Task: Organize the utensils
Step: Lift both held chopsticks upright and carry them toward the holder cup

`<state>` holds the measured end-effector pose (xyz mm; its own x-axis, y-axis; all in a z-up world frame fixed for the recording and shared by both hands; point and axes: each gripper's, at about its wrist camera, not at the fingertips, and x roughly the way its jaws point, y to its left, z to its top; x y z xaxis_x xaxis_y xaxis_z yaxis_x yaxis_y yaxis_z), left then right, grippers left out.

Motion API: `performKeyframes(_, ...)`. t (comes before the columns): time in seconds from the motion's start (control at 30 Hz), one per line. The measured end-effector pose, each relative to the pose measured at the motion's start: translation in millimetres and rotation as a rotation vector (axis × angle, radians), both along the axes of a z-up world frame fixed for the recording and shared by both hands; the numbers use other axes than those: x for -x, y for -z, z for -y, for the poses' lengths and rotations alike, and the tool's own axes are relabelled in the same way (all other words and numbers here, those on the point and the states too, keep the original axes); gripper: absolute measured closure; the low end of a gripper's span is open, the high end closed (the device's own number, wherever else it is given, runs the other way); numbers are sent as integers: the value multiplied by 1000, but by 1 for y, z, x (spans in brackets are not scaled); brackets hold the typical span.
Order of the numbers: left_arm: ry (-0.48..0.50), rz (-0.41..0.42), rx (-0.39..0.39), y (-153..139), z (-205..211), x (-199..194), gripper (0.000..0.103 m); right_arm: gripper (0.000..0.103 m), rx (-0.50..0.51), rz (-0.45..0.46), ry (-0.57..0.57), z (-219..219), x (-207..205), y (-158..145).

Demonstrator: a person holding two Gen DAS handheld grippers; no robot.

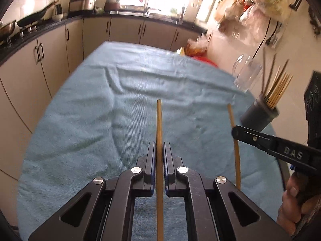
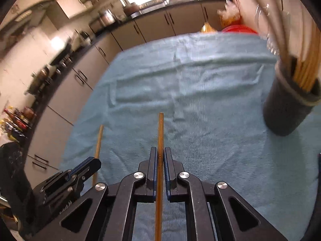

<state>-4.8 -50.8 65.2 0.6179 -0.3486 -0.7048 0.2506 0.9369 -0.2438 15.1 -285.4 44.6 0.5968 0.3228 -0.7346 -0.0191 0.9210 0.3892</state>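
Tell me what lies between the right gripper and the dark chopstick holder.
Only bare blue towel lies between the right gripper, shut on a chopstick, and the holder, as the right wrist view shows.

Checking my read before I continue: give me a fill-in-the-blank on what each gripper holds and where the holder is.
The left gripper is shut on one ____.
The right gripper grips a second chopstick, so both grippers are ____.
The dark holder already contains several ____.
It stands on the ____ towel.

Missing words: chopstick; shut; chopsticks; blue
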Motion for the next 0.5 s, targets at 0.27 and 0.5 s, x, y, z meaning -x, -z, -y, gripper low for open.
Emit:
performKeyframes(0.27, -45, 120, 3, -41, 0, 26, 97, 97, 16, 261, 20, 6, 59, -58)
performKeyframes(0.5, -46, 151, -8, -52, 0, 37, 97, 97, 34, 352, 18, 0, 85, -77)
